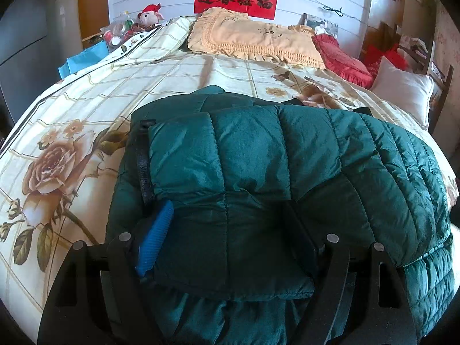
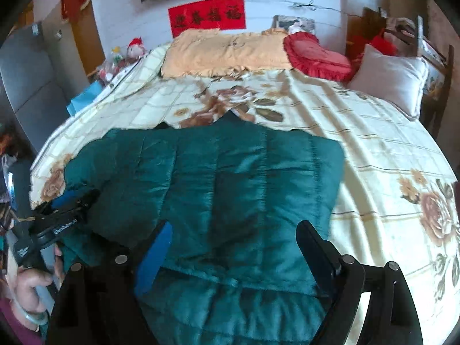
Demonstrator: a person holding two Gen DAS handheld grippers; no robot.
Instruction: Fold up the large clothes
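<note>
A dark green quilted puffer jacket (image 1: 273, 172) lies partly folded on the bed; it also shows in the right wrist view (image 2: 218, 178). A sleeve or flap is folded across its top. My left gripper (image 1: 227, 224) is open, its blue-padded finger (image 1: 155, 238) and black finger straddling the folded flap at the jacket's near left edge. It shows from outside in the right wrist view (image 2: 69, 204). My right gripper (image 2: 233, 241) is open, its fingers straddling the jacket's near edge without pinching it.
The floral bedspread (image 2: 373, 132) covers the bed. A yellow frilled pillow (image 1: 253, 40), a red cushion (image 2: 313, 54) and a white pillow (image 2: 394, 77) lie at the far end. A nightstand with clutter and a plush toy (image 1: 149, 14) stands at the far left.
</note>
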